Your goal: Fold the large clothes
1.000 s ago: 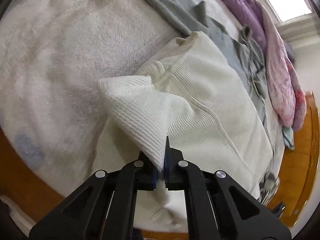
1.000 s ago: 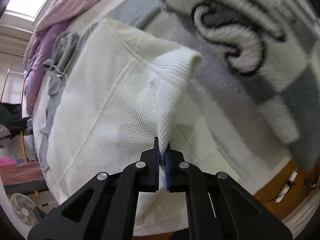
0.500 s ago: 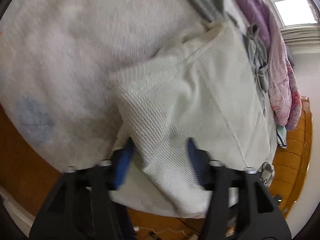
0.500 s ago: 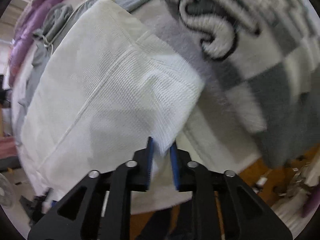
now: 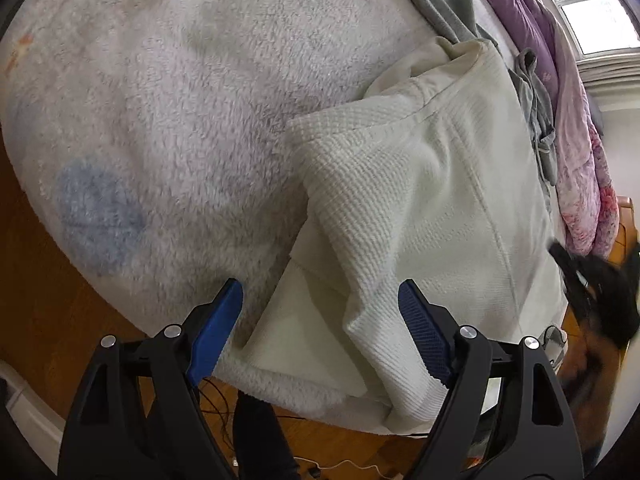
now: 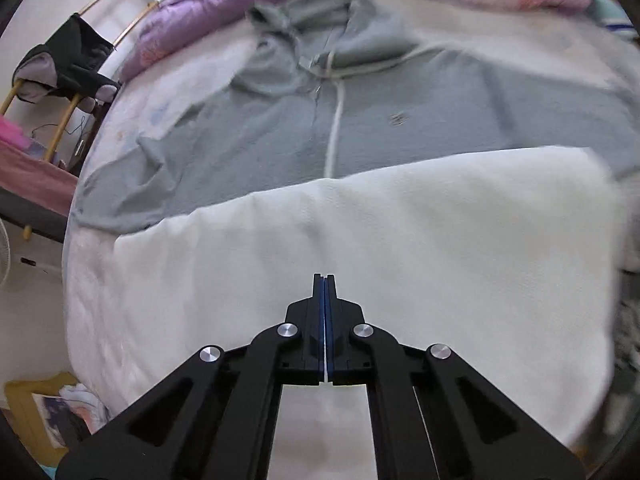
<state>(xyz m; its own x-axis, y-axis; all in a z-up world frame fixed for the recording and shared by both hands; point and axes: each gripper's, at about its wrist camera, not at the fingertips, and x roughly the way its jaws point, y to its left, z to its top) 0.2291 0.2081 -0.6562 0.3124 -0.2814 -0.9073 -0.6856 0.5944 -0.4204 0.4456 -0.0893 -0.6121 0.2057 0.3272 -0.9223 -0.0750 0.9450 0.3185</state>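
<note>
Left gripper (image 5: 320,312) hangs with jaws spread wide, empty, right over the near folded edge of the white garment (image 5: 420,200) on the bed (image 5: 160,100). Right gripper (image 6: 324,280) is clenched on nothing, with the garment's long axis running crosswise just ahead.

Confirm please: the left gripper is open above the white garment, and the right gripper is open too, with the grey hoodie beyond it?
Not quite. The right gripper is shut, its jaws pressed together, as the right wrist view shows. The rest holds: the left gripper is open above the white garment, and the grey hoodie lies beyond.
</note>
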